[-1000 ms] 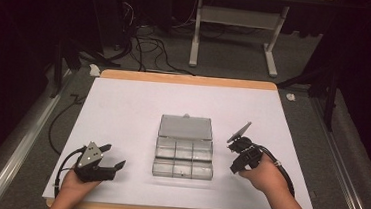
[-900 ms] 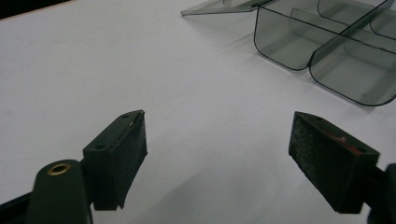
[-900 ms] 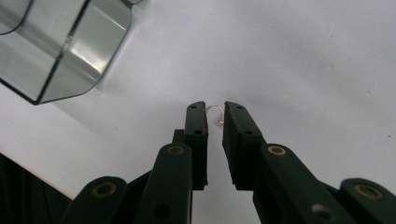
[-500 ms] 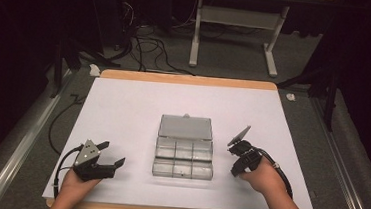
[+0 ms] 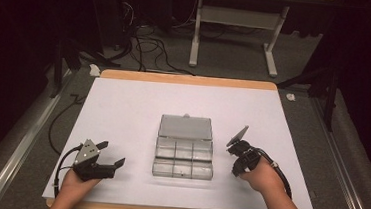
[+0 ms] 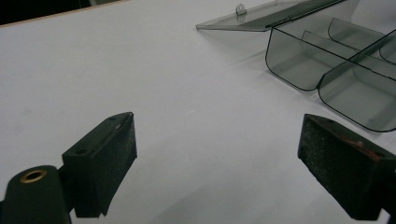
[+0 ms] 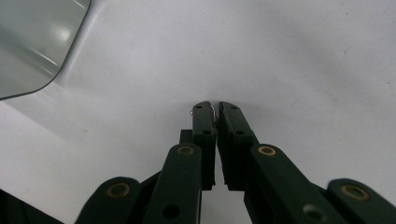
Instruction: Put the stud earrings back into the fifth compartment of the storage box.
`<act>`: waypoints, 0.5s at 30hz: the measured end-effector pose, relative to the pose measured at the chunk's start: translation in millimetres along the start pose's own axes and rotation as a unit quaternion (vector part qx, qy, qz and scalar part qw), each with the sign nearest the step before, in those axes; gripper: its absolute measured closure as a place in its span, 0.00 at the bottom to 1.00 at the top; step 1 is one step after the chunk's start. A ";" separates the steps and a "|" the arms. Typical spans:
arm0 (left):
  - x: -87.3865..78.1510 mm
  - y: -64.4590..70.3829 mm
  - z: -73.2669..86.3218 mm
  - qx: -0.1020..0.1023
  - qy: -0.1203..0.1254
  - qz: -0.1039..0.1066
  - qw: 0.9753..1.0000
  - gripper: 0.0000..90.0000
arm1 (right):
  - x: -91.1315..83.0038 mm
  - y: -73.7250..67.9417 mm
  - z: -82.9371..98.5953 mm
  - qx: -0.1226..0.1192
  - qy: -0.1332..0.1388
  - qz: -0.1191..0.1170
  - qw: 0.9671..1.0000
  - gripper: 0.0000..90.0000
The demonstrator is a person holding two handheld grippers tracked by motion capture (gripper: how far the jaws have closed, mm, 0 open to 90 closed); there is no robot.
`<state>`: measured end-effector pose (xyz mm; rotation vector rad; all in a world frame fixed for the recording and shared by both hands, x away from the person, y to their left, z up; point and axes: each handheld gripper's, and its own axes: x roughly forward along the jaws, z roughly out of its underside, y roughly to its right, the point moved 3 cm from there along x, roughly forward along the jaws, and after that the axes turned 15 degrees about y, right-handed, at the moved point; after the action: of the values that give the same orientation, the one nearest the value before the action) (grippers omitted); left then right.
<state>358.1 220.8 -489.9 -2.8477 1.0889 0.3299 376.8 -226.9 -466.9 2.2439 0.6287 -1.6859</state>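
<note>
Box open on bench, tiny object pinched at right

Box of clear plastic sits mid-bench, lid folded flat behind it, six compartments that look empty. We see the left gripper near the bench's front-left edge, well apart from the box, its fingers spread wide and holding nothing. The right gripper hovers just right of the box, pointing down. In the right gripper view its fingers are almost closed on a tiny wire-like item; we cannot tell what it is.

We judge the main risk to be that item slipping out: it is very small, held only at the fingertips, and any easing of the squeeze could drop it onto the bench beside the box.

Compared with a second ago, both grippers have moved little; the right one has dipped lower and tilted down more.
</note>
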 end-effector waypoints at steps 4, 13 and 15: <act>1.6 1.0 1.4 0.003 0.006 -0.006 1.000 0.12 | -1.5 -3.5 -1.6 0.003 0.006 -0.002 1.000 0.96; 3.8 2.9 4.4 0.011 -0.013 -0.005 1.000 0.12 | -12.7 -13.3 -7.5 -0.013 0.019 -0.010 1.000 0.96; 4.4 2.0 4.6 0.010 -0.018 -0.006 1.000 0.12 | -15.6 -14.7 -9.2 -0.016 0.021 -0.012 1.000 0.96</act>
<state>359.1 217.1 -495.3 -2.8181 1.0630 0.3666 373.7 -212.7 -448.6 2.2634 0.6893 -1.6330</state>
